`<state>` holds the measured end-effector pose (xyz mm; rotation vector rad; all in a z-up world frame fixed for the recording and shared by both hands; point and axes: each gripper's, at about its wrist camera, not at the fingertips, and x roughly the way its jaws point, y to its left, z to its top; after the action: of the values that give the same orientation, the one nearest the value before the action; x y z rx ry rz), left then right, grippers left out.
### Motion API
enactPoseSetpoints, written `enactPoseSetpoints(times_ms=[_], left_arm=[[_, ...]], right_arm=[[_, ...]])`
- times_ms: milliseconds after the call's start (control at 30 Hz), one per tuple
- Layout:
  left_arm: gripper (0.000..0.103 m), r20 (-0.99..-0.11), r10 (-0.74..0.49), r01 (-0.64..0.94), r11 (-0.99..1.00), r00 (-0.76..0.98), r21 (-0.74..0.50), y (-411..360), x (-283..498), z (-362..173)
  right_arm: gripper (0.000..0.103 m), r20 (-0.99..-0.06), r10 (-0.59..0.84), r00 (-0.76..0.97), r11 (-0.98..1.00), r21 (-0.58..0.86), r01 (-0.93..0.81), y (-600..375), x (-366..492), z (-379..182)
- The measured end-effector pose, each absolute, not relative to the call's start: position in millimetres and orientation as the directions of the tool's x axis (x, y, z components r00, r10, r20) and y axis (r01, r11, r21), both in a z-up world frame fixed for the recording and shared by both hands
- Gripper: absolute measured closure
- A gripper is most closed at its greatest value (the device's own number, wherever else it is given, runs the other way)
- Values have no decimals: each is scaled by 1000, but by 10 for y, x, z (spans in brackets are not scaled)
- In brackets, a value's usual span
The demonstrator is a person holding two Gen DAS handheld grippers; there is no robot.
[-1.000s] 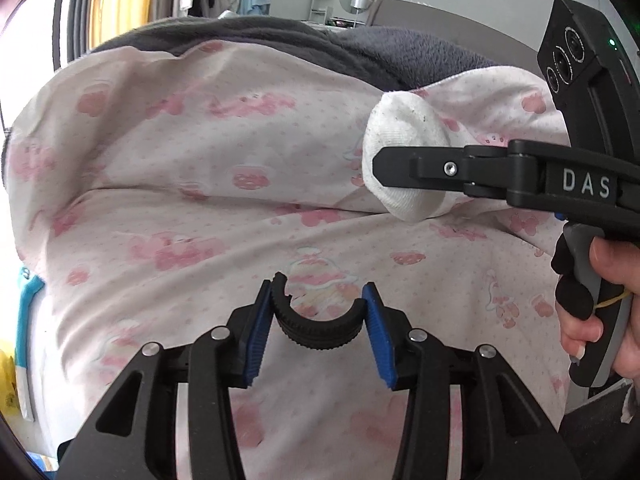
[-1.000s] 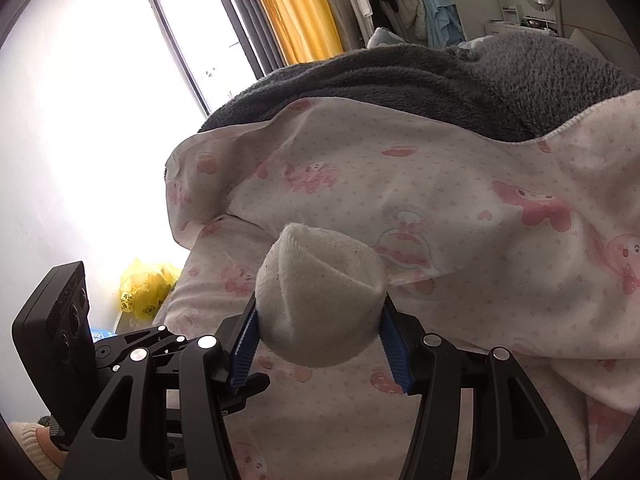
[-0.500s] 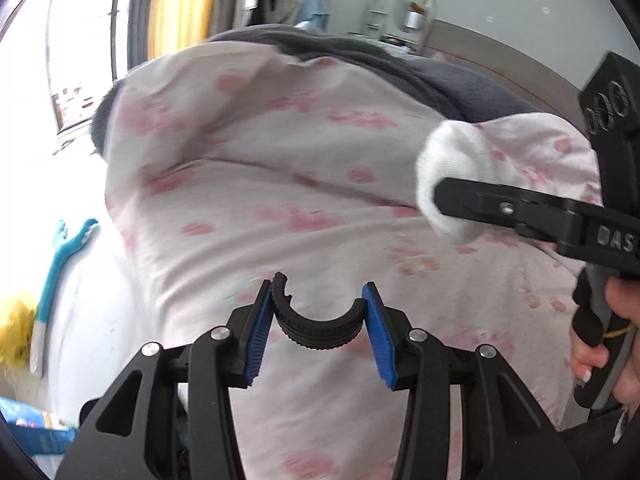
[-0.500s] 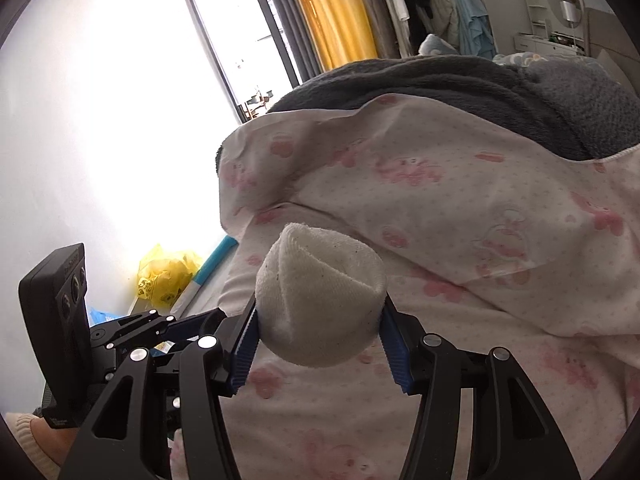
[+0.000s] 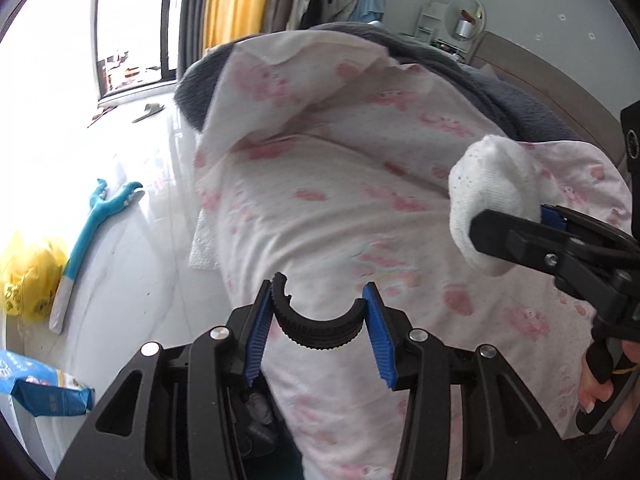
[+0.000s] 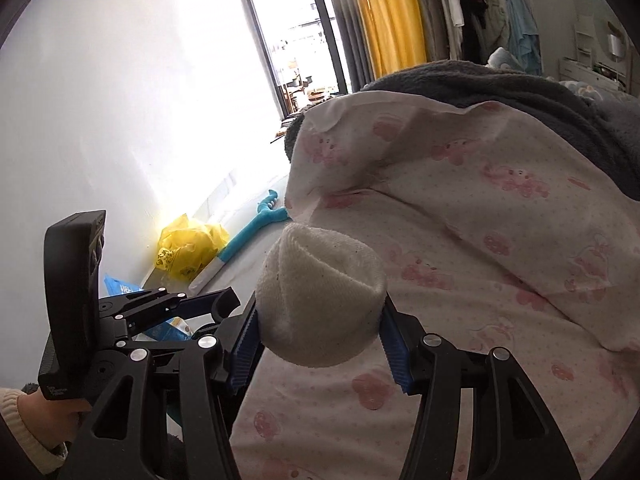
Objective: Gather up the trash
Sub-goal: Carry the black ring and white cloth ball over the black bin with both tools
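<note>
Bedroom scene, pink-print bed (image 5: 340,208) under both grippers. I'd say we're about halfway: two bits picked up, nothing binned yet, yellow bag (image 6: 188,252) waits on the floor. My left gripper (image 5: 320,330) jaws pinch a black ring piece (image 5: 320,330); right gripper (image 6: 320,334) jaws squeeze a white sock ball (image 6: 320,296).

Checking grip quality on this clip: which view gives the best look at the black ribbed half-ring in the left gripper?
The left wrist view: the black ribbed half-ring sits centred between the left gripper's blue pads, both ends visible against them. In the right wrist view the left gripper appears only side-on at the lower left, and the ring itself cannot be made out.
</note>
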<state>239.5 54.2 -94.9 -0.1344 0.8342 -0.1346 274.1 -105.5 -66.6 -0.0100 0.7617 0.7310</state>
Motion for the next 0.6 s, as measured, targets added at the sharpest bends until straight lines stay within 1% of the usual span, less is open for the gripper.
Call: enactPoseSetpoints(times_ms=[300,600], left_arm=[[55,-769,-129,-17,984,626,-179,939,2325,-1088],[55,-795,-123,-19,986,594,-167,1159,2242,-1199]], right_arm=[[47,-631,623,463,728,250,-639,-806,2661,-657],[47,-635,647,422,691,252,-678,-436,2607,-690]])
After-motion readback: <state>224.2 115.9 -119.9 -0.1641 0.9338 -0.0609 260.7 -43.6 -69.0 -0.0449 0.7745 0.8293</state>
